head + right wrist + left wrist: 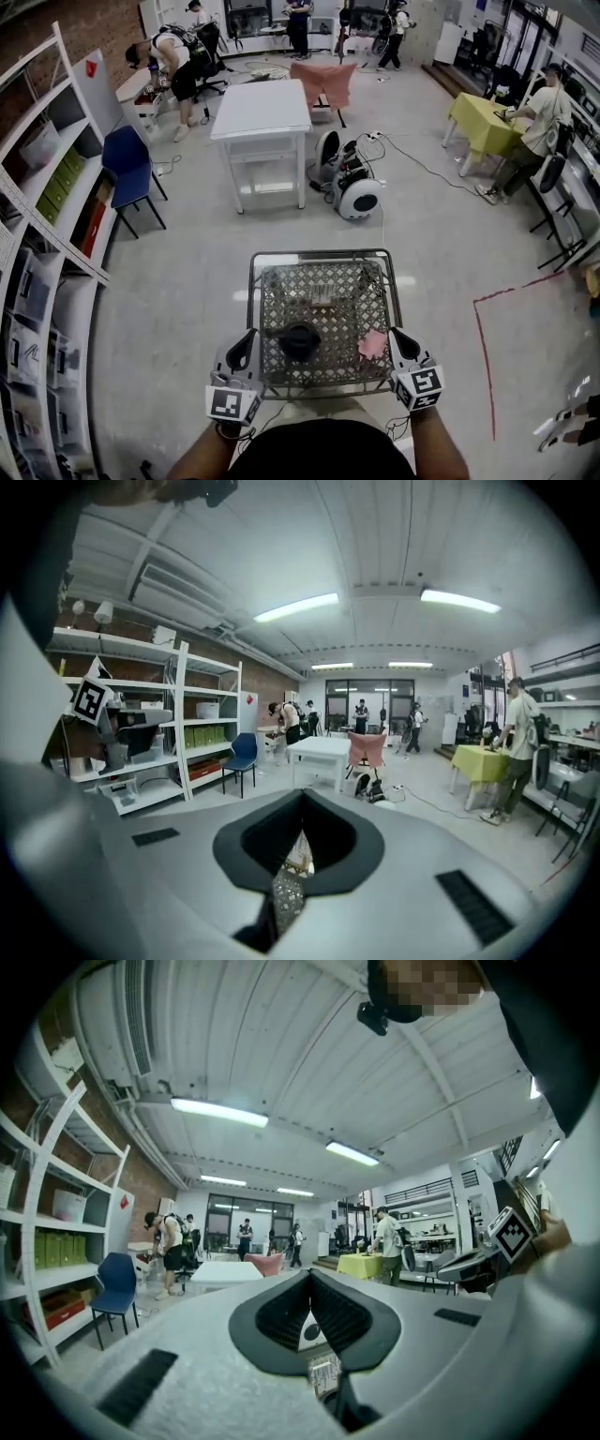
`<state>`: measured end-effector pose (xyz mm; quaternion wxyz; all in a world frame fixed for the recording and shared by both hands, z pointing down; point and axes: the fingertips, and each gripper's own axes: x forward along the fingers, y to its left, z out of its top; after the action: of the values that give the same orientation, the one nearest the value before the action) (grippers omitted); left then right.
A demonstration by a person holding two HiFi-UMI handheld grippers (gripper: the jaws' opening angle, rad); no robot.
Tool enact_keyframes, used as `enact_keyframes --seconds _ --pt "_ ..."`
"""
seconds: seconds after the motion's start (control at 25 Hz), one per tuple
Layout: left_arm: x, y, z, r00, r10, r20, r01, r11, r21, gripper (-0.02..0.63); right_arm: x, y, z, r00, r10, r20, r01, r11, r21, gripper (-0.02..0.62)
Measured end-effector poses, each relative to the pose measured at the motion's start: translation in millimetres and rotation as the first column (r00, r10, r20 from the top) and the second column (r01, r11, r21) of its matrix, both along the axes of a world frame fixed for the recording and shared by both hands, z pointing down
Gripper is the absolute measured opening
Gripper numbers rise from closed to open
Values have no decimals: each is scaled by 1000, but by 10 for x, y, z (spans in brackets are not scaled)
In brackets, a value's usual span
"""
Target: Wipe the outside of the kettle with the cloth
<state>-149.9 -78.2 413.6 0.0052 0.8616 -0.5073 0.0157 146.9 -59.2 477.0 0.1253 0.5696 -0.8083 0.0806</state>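
A black kettle [300,339] stands on a metal mesh table [319,255] right in front of me, in the head view. A pink cloth [373,345] lies on the mesh to the kettle's right. My left gripper [248,337] hovers at the table's near left, just left of the kettle. My right gripper [399,334] is at the near right, just beside the cloth. Both gripper views look level across the room. The left gripper [309,1277] and the right gripper [302,797] each have their jaws together with nothing between them. Neither view shows the kettle or the cloth.
A white table [262,111] and a white wheeled machine [352,185] stand beyond the mesh table. White shelves [47,234] and a blue chair [128,169] line the left. A yellow table [480,120] with a person is at the right. Red tape [483,347] marks the floor.
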Motion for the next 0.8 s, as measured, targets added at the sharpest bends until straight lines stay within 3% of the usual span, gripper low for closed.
enact_keyframes --seconds 0.24,0.44,0.6,0.8 --pt "-112 101 -421 1000 24 0 -24 997 68 9 -179 230 -652 1000 16 24 -19 992 128 11" --pt "-83 239 -686 994 109 21 -111 987 119 9 -286 426 -1093 996 31 82 -46 981 187 11" --pt "-61 284 -652 991 135 21 -137 985 107 9 -337 524 -1280 999 17 32 -25 971 239 11" --pt "-7 315 -563 991 131 13 -132 989 72 9 -308 596 -1231 999 24 26 -29 977 212 11"
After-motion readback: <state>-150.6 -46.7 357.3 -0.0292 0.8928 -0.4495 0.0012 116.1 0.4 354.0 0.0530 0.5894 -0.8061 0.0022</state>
